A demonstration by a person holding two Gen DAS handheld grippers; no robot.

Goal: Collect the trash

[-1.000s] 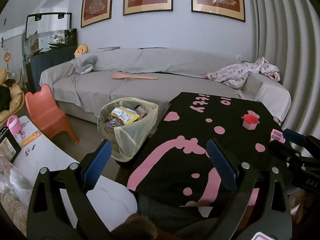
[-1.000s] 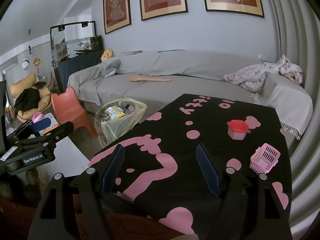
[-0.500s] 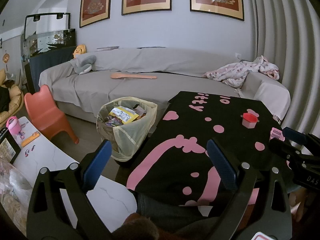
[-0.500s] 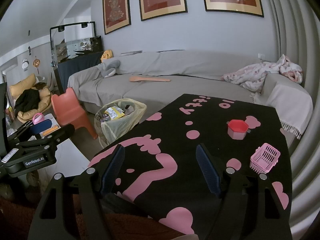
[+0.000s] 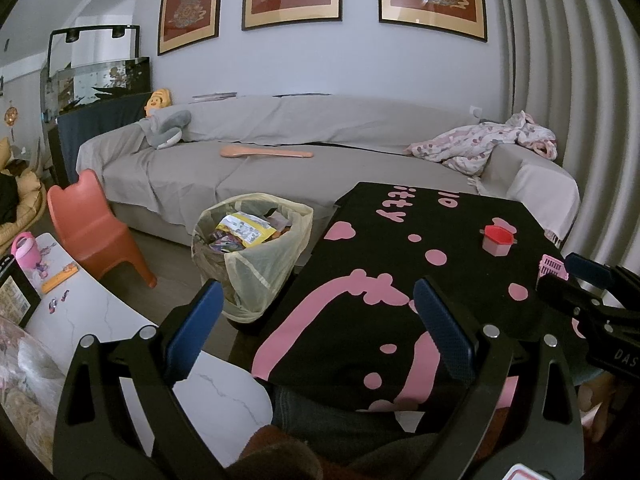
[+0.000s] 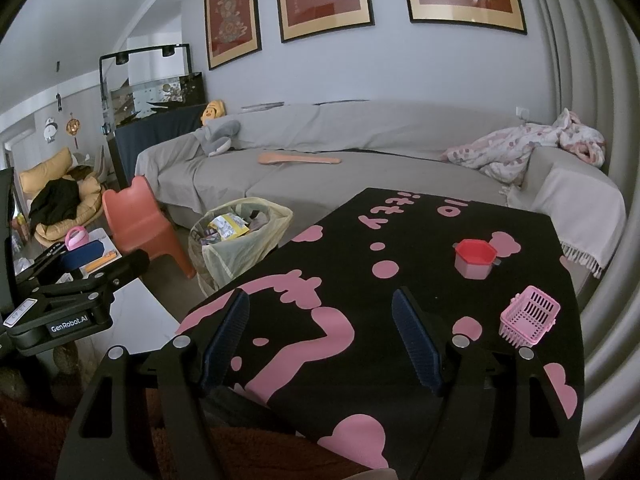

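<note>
From my left wrist, my left gripper (image 5: 316,320) has its two blue pads spread wide with nothing between them. Past the left pad stands the trash bin (image 5: 256,256), lined with a pale yellow bag and filled with wrappers; a yellow packet (image 5: 246,230) lies on top. The bin sits on the floor between the grey sofa (image 5: 280,168) and the corner of the table with the black and pink cloth (image 5: 400,272). On the cloth, far right, a small red cup (image 5: 498,240) stands upright, and a pink basket (image 5: 554,268) peeks out just behind my other gripper. An orange child's chair (image 5: 96,228) stands left of the bin, beside a white marble table (image 5: 120,328). A long wooden paddle (image 5: 266,153) lies on the sofa seat, and a crumpled blanket (image 5: 488,144) is heaped at its right end.

From my right wrist, my right gripper (image 6: 322,336) is also open, its pads apart and empty above the cloth (image 6: 360,280). The red cup (image 6: 476,258) stands ahead to the right, and the pink basket (image 6: 530,316) lies tipped on its side nearer to me, apart from the cup. The bin (image 6: 236,244) stands left of the table edge, close to the orange chair (image 6: 140,224). My left gripper (image 6: 92,276) shows at the left edge, over the marble table.
</note>
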